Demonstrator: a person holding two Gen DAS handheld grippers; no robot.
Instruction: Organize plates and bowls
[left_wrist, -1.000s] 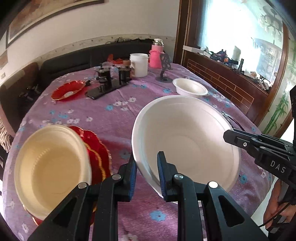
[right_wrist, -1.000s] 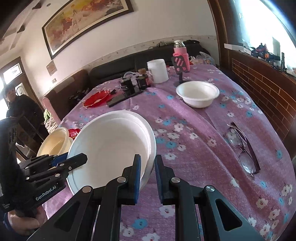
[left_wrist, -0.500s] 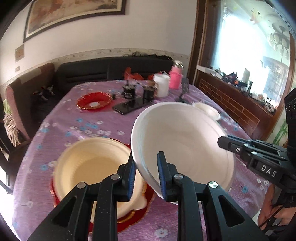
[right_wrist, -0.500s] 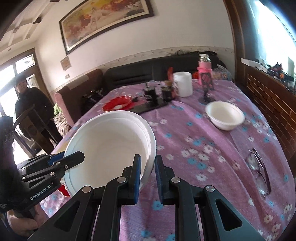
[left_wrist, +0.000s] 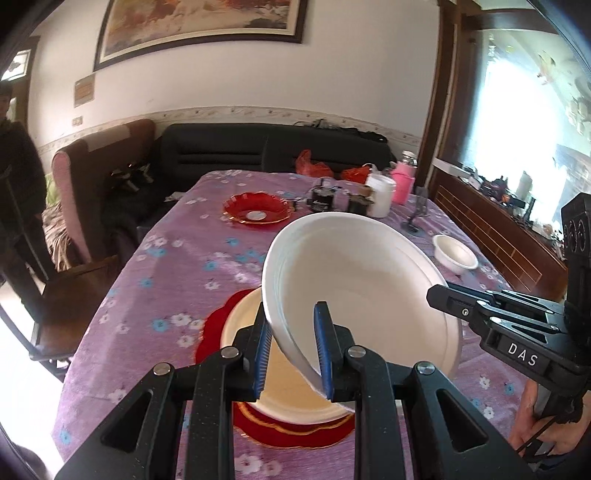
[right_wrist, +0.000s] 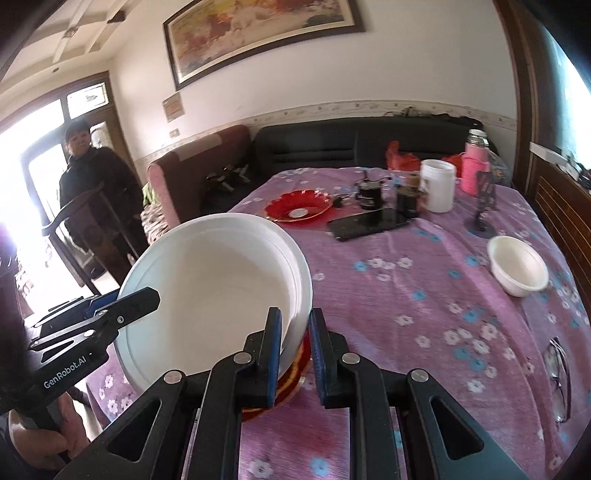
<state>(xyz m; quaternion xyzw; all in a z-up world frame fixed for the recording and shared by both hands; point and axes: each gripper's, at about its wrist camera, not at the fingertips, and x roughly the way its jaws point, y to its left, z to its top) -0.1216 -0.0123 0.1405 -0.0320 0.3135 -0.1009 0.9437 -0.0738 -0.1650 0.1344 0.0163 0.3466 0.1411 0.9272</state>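
A big white bowl (left_wrist: 365, 288) hangs in the air, held by both grippers. My left gripper (left_wrist: 291, 350) is shut on its near-left rim. My right gripper (right_wrist: 293, 354) is shut on the opposite rim of the big white bowl (right_wrist: 214, 291). The bowl tilts over a cream bowl (left_wrist: 280, 387) that sits on a stack of red plates (left_wrist: 295, 432) at the table's near edge. Another red plate (left_wrist: 256, 212) lies far back, and a small white bowl (left_wrist: 454, 254) stands at the right.
The table has a purple flowered cloth (left_wrist: 177, 266). At the back stand a white jar (right_wrist: 437, 186), a pink flask (right_wrist: 474, 166), dark cups and a phone (right_wrist: 369, 223). Glasses (right_wrist: 557, 380) lie near the right edge. A person (right_wrist: 92, 192) stands behind a chair at the left.
Both grippers have carried the big white bowl up and to the left. It now hangs over the cream bowl and red plates instead of beside them.
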